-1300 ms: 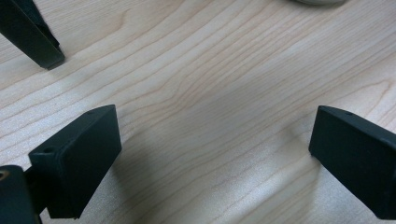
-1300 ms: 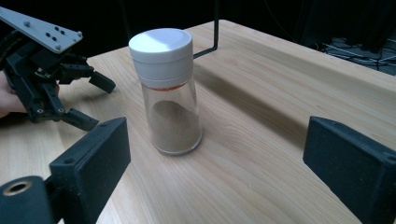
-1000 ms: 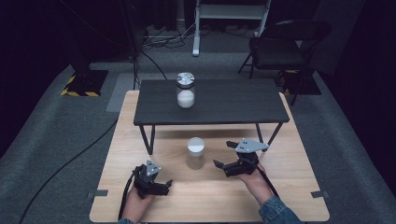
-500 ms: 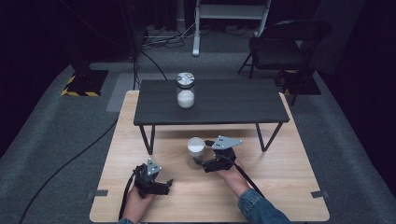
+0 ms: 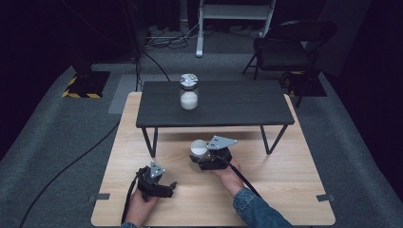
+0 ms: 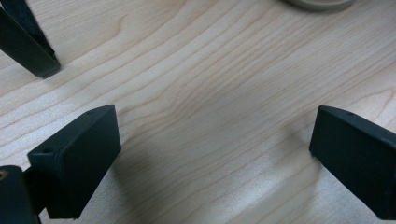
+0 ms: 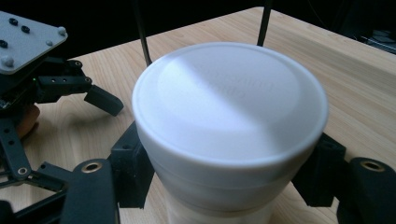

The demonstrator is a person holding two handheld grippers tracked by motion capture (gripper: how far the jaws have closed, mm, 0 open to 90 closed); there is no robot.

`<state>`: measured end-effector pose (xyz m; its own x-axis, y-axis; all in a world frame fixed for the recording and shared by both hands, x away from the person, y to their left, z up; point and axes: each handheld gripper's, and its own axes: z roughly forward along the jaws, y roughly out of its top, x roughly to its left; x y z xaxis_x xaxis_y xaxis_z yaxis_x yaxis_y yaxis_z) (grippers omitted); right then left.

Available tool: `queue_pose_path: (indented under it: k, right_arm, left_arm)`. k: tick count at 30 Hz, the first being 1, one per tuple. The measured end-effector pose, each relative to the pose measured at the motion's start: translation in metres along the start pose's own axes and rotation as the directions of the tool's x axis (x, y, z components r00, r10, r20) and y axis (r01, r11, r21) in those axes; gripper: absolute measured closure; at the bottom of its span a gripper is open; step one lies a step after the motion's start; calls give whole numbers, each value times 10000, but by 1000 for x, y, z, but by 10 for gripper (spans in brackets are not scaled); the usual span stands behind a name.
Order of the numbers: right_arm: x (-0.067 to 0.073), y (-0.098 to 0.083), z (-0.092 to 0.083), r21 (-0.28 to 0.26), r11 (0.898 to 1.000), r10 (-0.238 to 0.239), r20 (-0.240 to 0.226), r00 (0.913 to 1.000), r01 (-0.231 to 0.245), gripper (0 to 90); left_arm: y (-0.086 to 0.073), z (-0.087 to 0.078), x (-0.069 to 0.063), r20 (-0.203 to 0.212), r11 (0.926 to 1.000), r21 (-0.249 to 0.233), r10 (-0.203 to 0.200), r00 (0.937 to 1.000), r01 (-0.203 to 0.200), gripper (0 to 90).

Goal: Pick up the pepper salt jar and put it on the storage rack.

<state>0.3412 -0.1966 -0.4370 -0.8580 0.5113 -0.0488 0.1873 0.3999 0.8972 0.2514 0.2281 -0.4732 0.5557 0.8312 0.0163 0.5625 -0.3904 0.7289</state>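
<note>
So the right tongs point(image 5: 202, 160) were clamped around the white-lidded jar point(image 5: 198, 148) mid-surface point(image 5: 285, 190), just before the black table point(image 5: 237, 102). Left tongs point(image 5: 167, 186) sat open near the front edge, bare wood between.

Now drawn in leftward across the light wooden desk point(image 5: 285, 190), the right gripper point(image 5: 202, 159), jaws either side of the white-lidded round jar point(image 5: 198, 148) below its lid, where a second ago well off to the jar's right.
</note>
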Motion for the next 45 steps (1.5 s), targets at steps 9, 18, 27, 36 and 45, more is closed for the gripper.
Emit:
queue_pose_path:
  k: [9,18,27,36,45]
  right_arm:
    - [6,7,-13,282,9995,126,110,9999,-129,338]
    - [2,30,-60,211,9989,410,408,9983,-419,338]
    - [-8,75,-116,132,9996,242,735,9970,-252,337]
    - [-16,116,-159,-270,9981,575,1056,9927,-549,338]
    - [-34,146,-179,-893,9942,709,1177,9905,-605,337]
  left_arm:
    - [0,0,0,-23,10000,15,0,10000,0,20]
    - [0,0,-1,-31,10000,8,-9,10000,9,20]
    - [1,0,-1,-58,10000,15,-55,10000,55,19]
    - [1,1,-2,-86,10000,20,-84,9999,85,19]
    - [1,1,-2,-85,10000,14,-93,9999,93,19]
